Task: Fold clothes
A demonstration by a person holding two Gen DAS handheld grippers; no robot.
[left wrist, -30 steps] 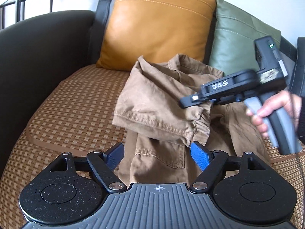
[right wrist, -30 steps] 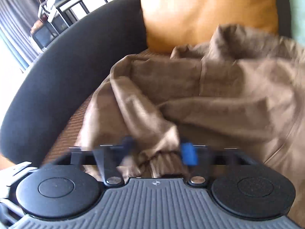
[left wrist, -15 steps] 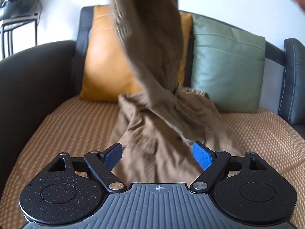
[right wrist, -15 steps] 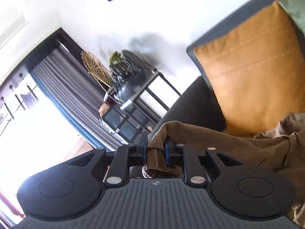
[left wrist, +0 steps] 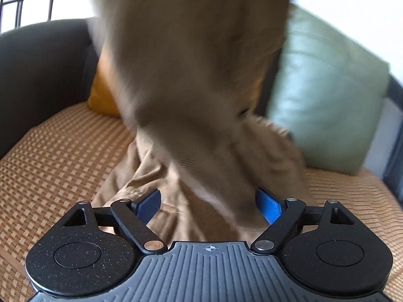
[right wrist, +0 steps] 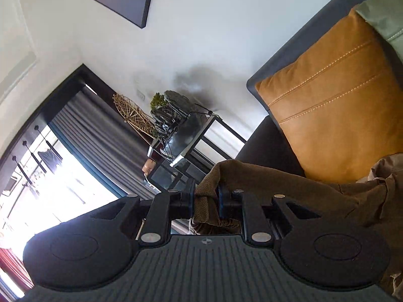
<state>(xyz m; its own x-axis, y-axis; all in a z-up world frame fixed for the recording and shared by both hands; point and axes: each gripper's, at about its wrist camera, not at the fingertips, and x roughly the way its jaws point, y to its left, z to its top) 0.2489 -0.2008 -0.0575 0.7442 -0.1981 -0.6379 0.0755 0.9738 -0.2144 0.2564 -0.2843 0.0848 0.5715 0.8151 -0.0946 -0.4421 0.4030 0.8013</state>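
Note:
A pair of tan-brown trousers hangs blurred from above in the left wrist view, its lower part still heaped on the woven sofa seat. My left gripper stands open low over the seat, the hanging cloth passing between and just beyond its blue pads without being pinched. In the right wrist view my right gripper is shut on a bunched edge of the trousers and is tilted up toward the wall, the cloth trailing away to the right.
An orange cushion and a pale green cushion lean on the dark sofa back. The black armrest curves at the left. A black-framed side table with ornaments stands beyond it, near grey curtains and a bright window.
The right gripper closed on the trousers' edge and lifted it high off the seat; the hanging cloth has swung nearer to the left gripper, which stays open.

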